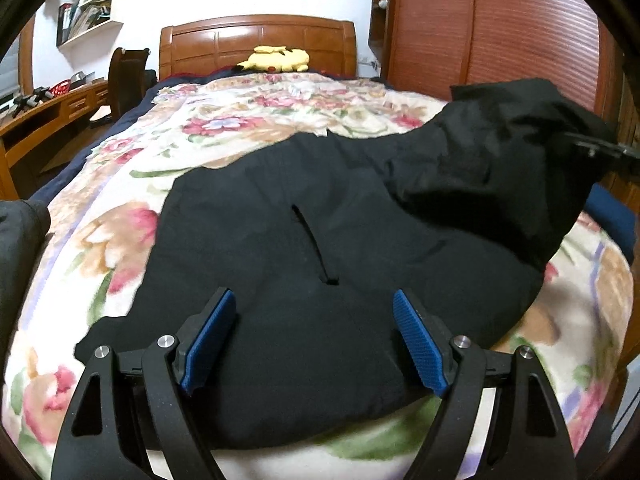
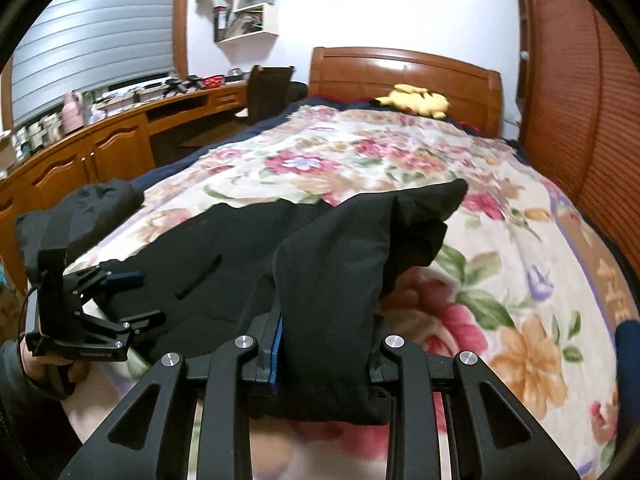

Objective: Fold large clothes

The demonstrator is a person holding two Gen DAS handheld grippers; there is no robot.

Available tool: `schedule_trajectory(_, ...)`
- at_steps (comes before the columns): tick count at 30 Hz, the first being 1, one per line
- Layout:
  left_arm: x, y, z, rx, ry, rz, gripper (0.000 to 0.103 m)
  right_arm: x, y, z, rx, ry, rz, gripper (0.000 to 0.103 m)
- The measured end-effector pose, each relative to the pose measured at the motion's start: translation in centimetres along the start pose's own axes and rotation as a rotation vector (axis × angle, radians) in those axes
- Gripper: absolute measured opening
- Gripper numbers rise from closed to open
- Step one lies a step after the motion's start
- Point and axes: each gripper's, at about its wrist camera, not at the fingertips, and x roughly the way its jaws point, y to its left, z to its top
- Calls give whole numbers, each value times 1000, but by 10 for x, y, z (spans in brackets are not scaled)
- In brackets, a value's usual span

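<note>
- Black garment [image 1: 280, 216] lies spread on the flowered blanket [image 1: 120, 184] of the bed, with a slit pocket [image 1: 314, 246] showing on its upper face.
- Left claw [image 1: 314, 344] hovers over the near edge of the garment, its blue pads [image 1: 210, 338] spread wide with only flat cloth below them; nothing is pinched.
- In the right wrist view the left claw [image 2: 132, 296] is at the left side of the garment, held by a hand [image 2: 36, 360] in a dark sleeve.
- Right claw [image 2: 324, 356] is pressed onto a thick bunch of the garment [image 2: 340, 272], which rises as a raised fold between its fingers, clear of the blanket.
- From the left wrist view that lifted part [image 1: 520, 140] stands at the right side of the bed, higher than the rest of the cloth.
- Small pale lettering runs along the base of the left claw's body [image 2: 96, 355], too small to read.
- Yellow plush toy [image 1: 278, 59] lies by the wooden headboard [image 1: 256, 36], well apart from the garment.
- Dark chair [image 2: 268, 92] stands by the worktop [image 2: 120, 128] left of the bed.
</note>
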Motion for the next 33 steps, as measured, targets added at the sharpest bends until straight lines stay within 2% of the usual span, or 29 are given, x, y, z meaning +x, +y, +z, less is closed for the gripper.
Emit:
schedule_trajectory(9,-29,23,-4,0,-49,27,82,20,31,16,-98,-34,50,25)
schedule_trajectory(16,-53,72,-8,-91,-97,61,82,48,67,29,-176,-46,126,22)
schedule_trajectory(21,-60,106,-15,-175,-112,87,82,81,104,30,-219,-13,223,18)
schedule_trajectory(26,-62,123,-21,-216,-117,101,82,118,121,15,-210,60,305,18)
schedule_trajectory(30,-61,119,-21,-209,-117,100,82,129,117,12,-204,84,321,26)
schedule_trajectory(32,-60,117,-20,-200,-117,95,82,123,114,15,-229,58,327,45)
schedule_trajectory(33,-60,117,-19,-197,-116,92,82,122,117,18,-244,44,319,49)
